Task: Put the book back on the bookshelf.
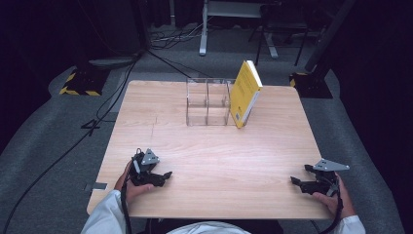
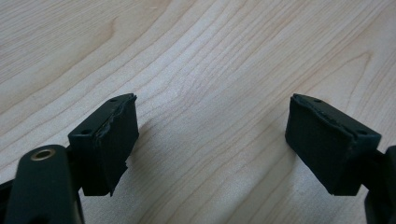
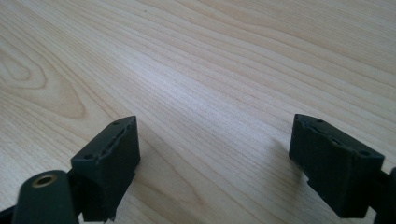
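Yellow book (image 1: pixel 245 92): upper centre of the high view, tilted against the right side of a clear acrylic organiser (image 1: pixel 208 101), well apart from both tools.

Left gripper (image 1: pixel 163 178) and right gripper (image 1: pixel 298 183): lower left and lower right of the wooden table (image 1: pixel 214 146), jaws spread wide, holding nothing.

Step, as judged: start position, nothing yet engaged; the next move calls for a long forward reach toward the book.

Both gripper views: bare wood grain between the pads (image 2: pixel 114 140), while the high view supplies book and organiser.
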Motion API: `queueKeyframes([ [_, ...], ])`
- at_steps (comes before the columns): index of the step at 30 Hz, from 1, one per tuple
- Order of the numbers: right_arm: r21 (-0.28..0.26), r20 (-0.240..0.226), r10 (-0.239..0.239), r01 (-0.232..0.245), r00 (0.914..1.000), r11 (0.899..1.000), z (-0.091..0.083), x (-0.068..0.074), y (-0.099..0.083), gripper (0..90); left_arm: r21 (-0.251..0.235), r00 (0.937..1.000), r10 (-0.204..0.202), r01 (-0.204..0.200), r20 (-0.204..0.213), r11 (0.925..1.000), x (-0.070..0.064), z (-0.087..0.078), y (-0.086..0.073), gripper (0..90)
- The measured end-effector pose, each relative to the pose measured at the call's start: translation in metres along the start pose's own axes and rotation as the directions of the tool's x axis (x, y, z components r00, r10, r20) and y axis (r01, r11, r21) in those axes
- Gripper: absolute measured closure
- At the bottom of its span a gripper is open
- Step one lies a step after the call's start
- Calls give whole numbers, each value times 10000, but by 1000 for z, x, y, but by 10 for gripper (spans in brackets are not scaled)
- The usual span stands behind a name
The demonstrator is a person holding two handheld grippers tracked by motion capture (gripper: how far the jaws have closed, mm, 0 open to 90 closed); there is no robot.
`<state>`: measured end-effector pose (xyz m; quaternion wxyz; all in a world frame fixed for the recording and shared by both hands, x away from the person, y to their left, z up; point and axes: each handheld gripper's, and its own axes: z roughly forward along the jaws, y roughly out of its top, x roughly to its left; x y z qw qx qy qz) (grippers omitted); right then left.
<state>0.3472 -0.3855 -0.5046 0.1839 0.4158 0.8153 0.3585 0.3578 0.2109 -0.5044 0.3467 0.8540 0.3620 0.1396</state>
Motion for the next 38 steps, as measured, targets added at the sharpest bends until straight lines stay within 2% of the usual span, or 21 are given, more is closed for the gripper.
queueKeyframes([
  [38, 6, 137, 95, -95, 9999, 10000, 0, 0, 0, 164, 14, 10000, -54, 54, 1, 10000, 0, 0, 0, 177],
])
